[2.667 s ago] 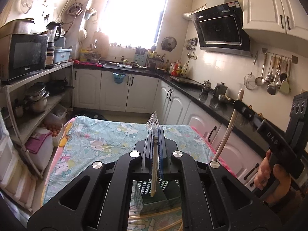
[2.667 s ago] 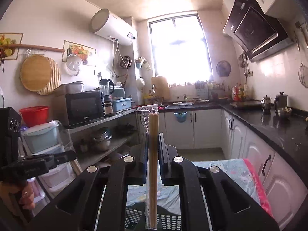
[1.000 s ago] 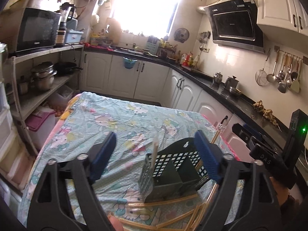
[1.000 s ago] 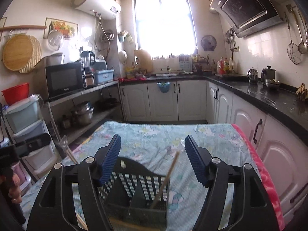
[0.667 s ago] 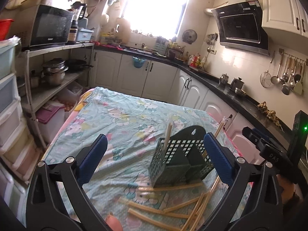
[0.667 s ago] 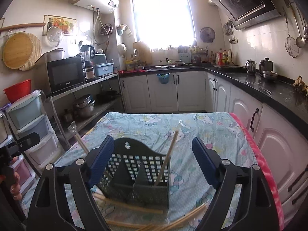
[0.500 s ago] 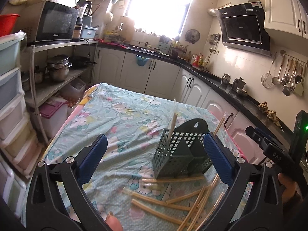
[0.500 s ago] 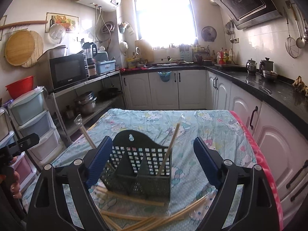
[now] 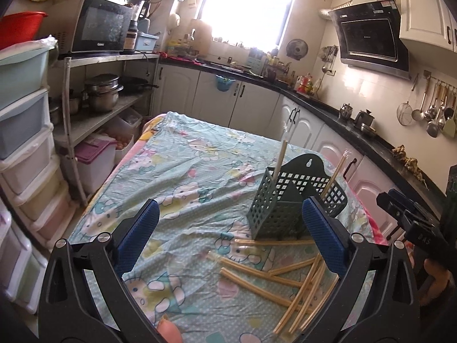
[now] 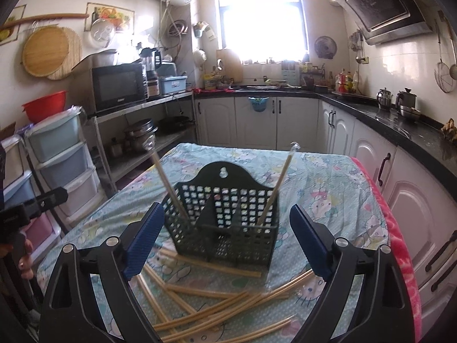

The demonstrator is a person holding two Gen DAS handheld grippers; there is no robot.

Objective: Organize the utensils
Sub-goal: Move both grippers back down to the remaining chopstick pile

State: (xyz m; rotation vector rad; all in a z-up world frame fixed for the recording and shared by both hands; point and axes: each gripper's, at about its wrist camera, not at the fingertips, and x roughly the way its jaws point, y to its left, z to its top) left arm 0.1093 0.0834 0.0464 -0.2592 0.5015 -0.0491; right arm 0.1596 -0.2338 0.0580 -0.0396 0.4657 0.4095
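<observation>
A dark green perforated utensil holder [image 10: 225, 223] stands on the table, also in the left wrist view [image 9: 288, 200]. One wrapped chopstick pair [image 10: 165, 180] leans in its left compartment and another [image 10: 277, 185] in its right; both show in the left wrist view [image 9: 278, 158]. Several wrapped chopstick pairs [image 10: 205, 294] lie loose on the cloth in front of the holder, also in the left wrist view [image 9: 288, 274]. My left gripper [image 9: 228, 237] is open and empty, above the cloth short of the holder. My right gripper [image 10: 227, 240] is open and empty, facing the holder.
The table wears a light blue cartoon cloth [image 9: 182, 171] with a pink edge [image 10: 400, 228]. Plastic drawer units [image 10: 57, 165] and a metal shelf with pots and a microwave [image 9: 97, 25] stand left. White cabinets and a black counter [image 10: 385, 117] run behind and right.
Both grippers were shut on chopstick pairs held upright over the holder. They opened, leaving one pair in each compartment, and have drawn back from the holder.
</observation>
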